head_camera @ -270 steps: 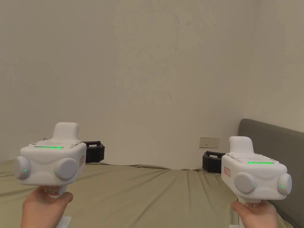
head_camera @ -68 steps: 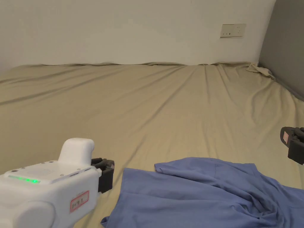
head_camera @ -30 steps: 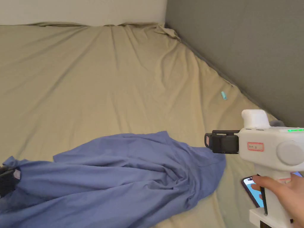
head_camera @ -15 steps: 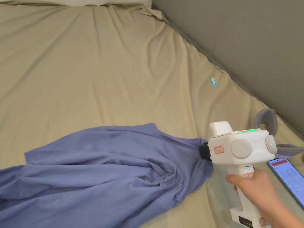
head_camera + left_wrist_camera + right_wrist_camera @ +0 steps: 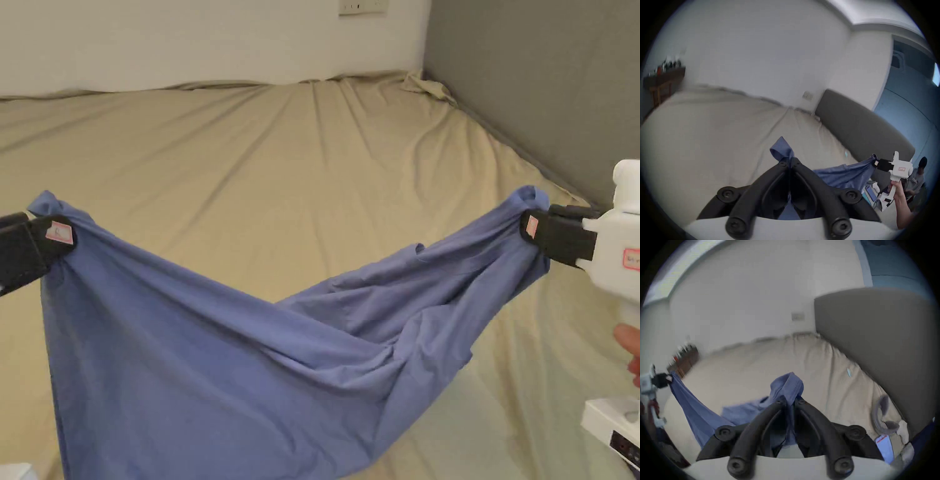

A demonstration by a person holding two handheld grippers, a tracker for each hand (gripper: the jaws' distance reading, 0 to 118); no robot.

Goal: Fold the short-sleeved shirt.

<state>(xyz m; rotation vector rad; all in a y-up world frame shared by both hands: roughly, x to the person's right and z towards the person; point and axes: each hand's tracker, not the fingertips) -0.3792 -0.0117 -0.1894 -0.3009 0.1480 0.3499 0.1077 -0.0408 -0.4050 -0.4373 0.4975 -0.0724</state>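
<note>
While the blue shirt (image 5: 206,350) hangs above the tan bed (image 5: 250,156), I see both tongs closed on it. The left gripper (image 5: 59,240) pinches one bunched corner at the left, the right gripper (image 5: 531,228) pinches another at the right, near the grey headboard (image 5: 537,81). The cloth sags between them, and its low middle probably touches the sheet; the blur hides it
</note>
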